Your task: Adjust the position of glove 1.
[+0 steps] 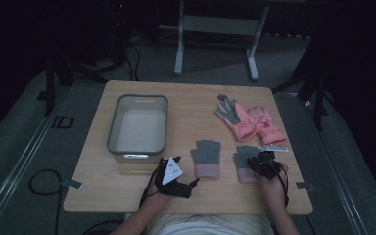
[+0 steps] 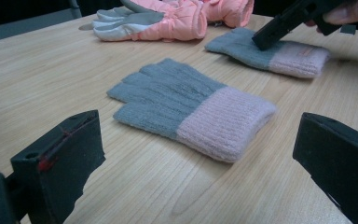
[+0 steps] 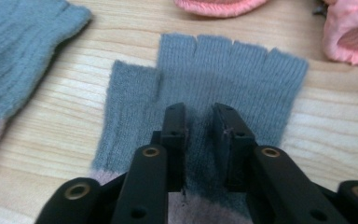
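Note:
Two grey fingerless knit gloves with pink cuffs lie flat near the table's front edge. The left grey glove (image 1: pixel 206 157) (image 2: pixel 177 102) (image 3: pixel 23 51) lies just ahead of my left gripper (image 1: pixel 186 171) (image 2: pixel 200 163), whose jaws stand wide open and apart from it. My right gripper (image 1: pixel 257 161) (image 3: pixel 199 116) (image 2: pixel 265 42) points down onto the right grey glove (image 1: pixel 242 161) (image 3: pixel 242 74) (image 2: pixel 279 53). Its jaws stand a little apart, tips on the flat knit near the cuff, with no fold pinched between them.
A pair of pink padded gloves (image 1: pixel 252 122) (image 2: pixel 177 18) (image 3: pixel 349 32) lies at the back right of the wooden table (image 1: pixel 191 103). A grey-rimmed clear bin (image 1: pixel 139 127) stands on the left half. The room beyond the table is dark.

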